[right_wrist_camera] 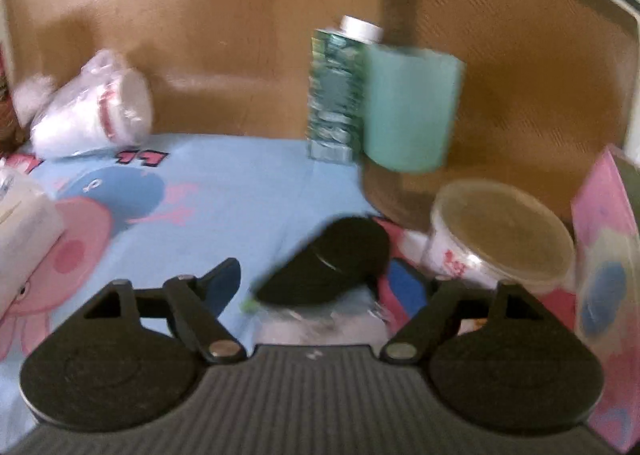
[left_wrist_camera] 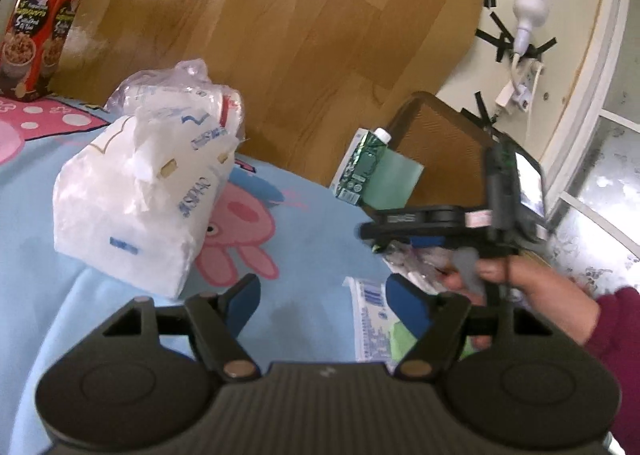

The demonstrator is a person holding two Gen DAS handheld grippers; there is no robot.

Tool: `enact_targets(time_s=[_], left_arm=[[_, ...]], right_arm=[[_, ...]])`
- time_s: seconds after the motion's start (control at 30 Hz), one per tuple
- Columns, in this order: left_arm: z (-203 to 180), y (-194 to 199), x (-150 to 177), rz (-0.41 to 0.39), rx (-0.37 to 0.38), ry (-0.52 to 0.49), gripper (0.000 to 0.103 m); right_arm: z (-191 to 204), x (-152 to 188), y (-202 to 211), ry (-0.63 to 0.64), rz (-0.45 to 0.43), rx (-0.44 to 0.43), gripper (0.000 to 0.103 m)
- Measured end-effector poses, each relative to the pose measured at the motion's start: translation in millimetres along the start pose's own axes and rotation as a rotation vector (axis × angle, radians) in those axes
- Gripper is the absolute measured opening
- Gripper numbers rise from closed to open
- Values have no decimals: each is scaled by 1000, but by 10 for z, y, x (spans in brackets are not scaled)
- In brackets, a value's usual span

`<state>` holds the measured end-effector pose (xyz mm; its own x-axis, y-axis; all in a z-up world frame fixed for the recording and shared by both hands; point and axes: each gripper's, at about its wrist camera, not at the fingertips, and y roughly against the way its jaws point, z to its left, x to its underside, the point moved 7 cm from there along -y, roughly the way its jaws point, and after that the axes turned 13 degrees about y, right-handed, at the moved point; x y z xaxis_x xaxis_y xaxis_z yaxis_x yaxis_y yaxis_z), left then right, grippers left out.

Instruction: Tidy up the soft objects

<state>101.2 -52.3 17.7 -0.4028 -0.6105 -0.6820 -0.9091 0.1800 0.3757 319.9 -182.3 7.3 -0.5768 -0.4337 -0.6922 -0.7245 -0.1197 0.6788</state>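
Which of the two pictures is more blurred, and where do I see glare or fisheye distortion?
Right wrist view: clearly more blurred, the green carton and teal roll are smeared. Left wrist view: sharper on the tissue pack, blur mainly around the right gripper; soft glare on the wooden board; the window frame bends with the fisheye.

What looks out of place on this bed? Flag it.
The bagged stack of white cups lies tipped on its side by the wooden headboard. The white tissue pack is torn open on top, its wrapper ragged. The green carton stands upright.
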Motion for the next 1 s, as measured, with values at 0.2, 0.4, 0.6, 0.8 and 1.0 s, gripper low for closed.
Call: enact_targets(time_s=[0.2, 0.4, 0.6, 0.8, 1.0], left_arm=[[-4, 21, 7, -19, 9, 7, 75], [65, 13, -18, -16, 13, 61, 77], [78, 45, -54, -56, 6, 59, 77], [181, 175, -171, -154, 0, 118, 76], [223, 429, -165, -185, 15, 120, 75]], right_arm=[[306, -71, -77, 27, 16, -127, 58], [131, -245, 12, -33, -35, -124, 60], [131, -278, -353, -64, 82, -189, 81], [712, -359, -209, 186, 65, -310, 41], [1470, -40, 442, 444, 35, -492, 41]])
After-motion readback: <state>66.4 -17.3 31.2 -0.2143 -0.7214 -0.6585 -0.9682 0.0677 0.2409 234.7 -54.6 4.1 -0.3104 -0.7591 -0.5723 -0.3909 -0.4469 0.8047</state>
